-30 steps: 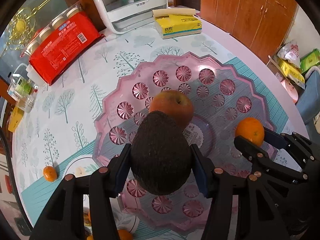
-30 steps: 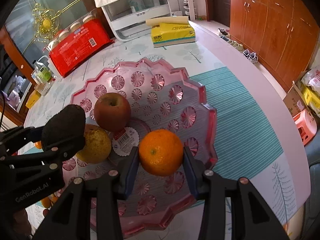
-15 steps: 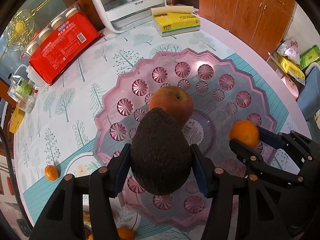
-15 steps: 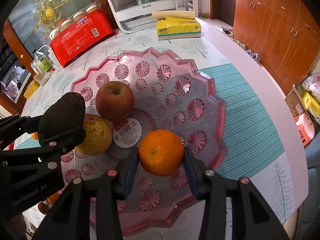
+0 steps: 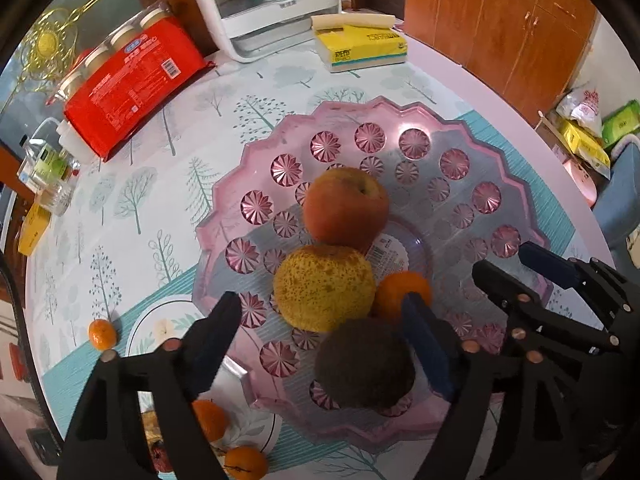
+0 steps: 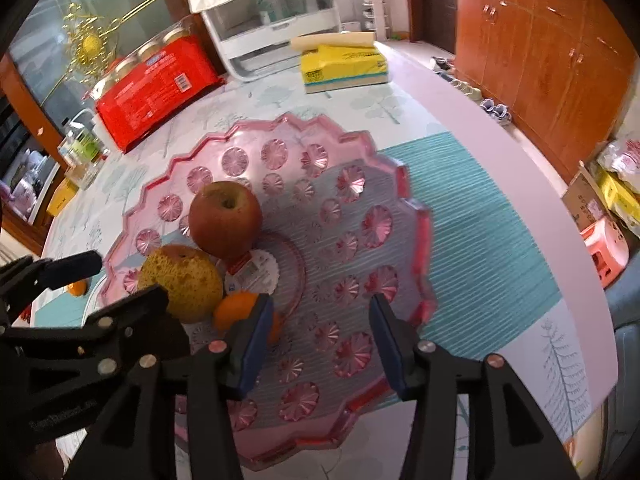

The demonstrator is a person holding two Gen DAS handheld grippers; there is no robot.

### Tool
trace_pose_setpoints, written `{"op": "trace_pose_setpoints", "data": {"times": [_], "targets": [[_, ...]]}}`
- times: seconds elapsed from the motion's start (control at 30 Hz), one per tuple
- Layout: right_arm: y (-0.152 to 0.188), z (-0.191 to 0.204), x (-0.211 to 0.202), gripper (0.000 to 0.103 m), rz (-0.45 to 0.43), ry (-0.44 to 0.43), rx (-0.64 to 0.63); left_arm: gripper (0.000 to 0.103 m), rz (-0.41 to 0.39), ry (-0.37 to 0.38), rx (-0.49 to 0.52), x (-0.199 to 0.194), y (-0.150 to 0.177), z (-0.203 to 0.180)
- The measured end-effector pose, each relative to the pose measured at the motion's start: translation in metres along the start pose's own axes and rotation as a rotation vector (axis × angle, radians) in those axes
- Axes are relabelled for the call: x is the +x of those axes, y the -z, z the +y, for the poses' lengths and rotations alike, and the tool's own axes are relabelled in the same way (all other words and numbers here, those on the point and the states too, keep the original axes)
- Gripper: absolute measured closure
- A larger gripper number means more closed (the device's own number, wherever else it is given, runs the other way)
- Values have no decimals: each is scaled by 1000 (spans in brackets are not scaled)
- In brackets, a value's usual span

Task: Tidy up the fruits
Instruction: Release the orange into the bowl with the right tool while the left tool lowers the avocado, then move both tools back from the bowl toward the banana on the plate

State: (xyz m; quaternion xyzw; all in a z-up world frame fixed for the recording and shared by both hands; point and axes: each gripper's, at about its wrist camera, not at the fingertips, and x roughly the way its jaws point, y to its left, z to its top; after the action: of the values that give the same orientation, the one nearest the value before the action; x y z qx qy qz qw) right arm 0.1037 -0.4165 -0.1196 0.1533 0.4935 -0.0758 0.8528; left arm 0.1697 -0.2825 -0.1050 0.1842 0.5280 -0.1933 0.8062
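Note:
A pink scalloped fruit tray (image 5: 460, 128) (image 6: 404, 208) holds a red apple (image 5: 346, 208) (image 6: 225, 218), a yellow pear (image 5: 324, 286) (image 6: 182, 280), an orange (image 5: 400, 292) (image 6: 236, 308) and a dark avocado (image 5: 362, 364). My left gripper (image 5: 320, 320) is open above the tray's near side, the avocado lying free between its fingers. My right gripper (image 6: 318, 320) is open and empty over the tray, the orange just left of its left finger. The avocado is hidden behind the left gripper in the right wrist view.
Small oranges (image 5: 102, 334) (image 5: 244, 462) and a white plate (image 5: 160, 320) lie left of and in front of the tray. A red package (image 5: 128, 88), white appliance (image 5: 272, 12) and yellow tissue pack (image 5: 360, 46) stand at the back. The table edge (image 6: 560, 220) curves on the right.
Both grippers have opened. The avocado has dropped from the left gripper onto the tray; the orange has left the right gripper and lies beside the pear.

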Motion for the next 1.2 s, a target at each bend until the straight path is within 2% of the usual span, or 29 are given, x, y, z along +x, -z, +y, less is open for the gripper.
{"op": "trace_pose_setpoints", "data": {"times": [0.73, 1.2], "targets": [[4, 4, -14, 51, -24, -3, 26, 19, -53, -2, 18, -22, 5, -2], [10, 22, -23, 51, -39, 11, 14, 19, -83, 12, 11, -35, 16, 15]]}}
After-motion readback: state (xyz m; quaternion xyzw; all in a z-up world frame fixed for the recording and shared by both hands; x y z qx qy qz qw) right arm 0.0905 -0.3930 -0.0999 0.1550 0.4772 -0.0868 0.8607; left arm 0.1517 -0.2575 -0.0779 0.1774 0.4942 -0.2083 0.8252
